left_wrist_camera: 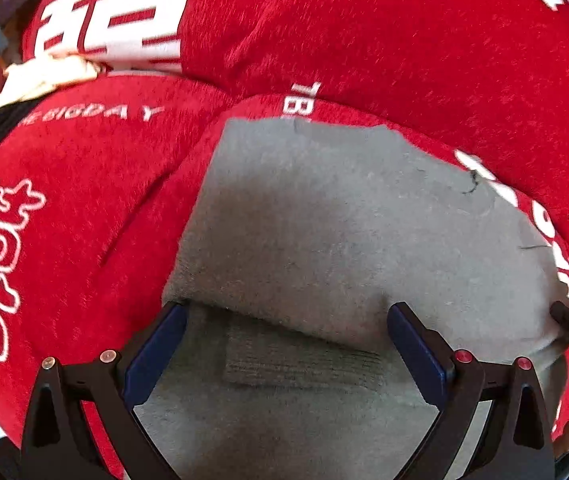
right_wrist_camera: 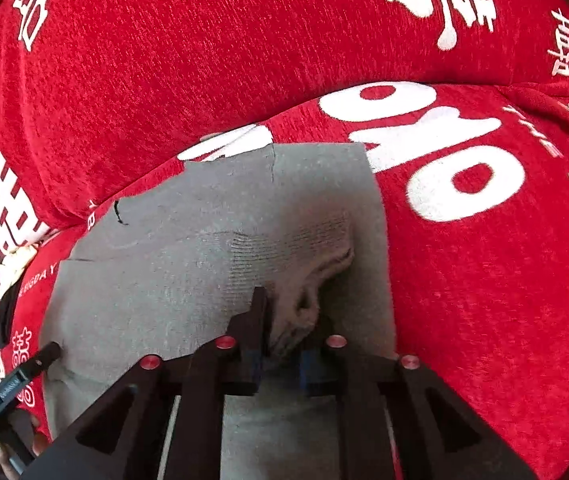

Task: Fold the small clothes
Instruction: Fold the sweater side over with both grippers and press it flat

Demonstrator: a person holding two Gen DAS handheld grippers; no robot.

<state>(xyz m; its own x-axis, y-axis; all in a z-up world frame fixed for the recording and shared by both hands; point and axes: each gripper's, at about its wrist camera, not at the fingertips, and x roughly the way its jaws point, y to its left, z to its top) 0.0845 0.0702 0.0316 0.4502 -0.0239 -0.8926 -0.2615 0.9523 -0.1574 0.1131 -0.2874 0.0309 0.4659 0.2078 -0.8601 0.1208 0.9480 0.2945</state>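
Red bedding [left_wrist_camera: 364, 40] printed with white lettering fills the background beneath a grey sock [left_wrist_camera: 324, 208]. At left, the left gripper [left_wrist_camera: 286, 320] hovers released, fingers straddling the sock's folded edge. At right, the right gripper [right_wrist_camera: 282, 344] pinches a bunched ridge of sock. Folding looks just begun; next, that pinch likely carries across. Its long axis appears to run away from both sets of fingers.

My two wrist views look steeply down, close over the same grey garment [left_wrist_camera: 324, 220] on red cloth [right_wrist_camera: 484, 280].
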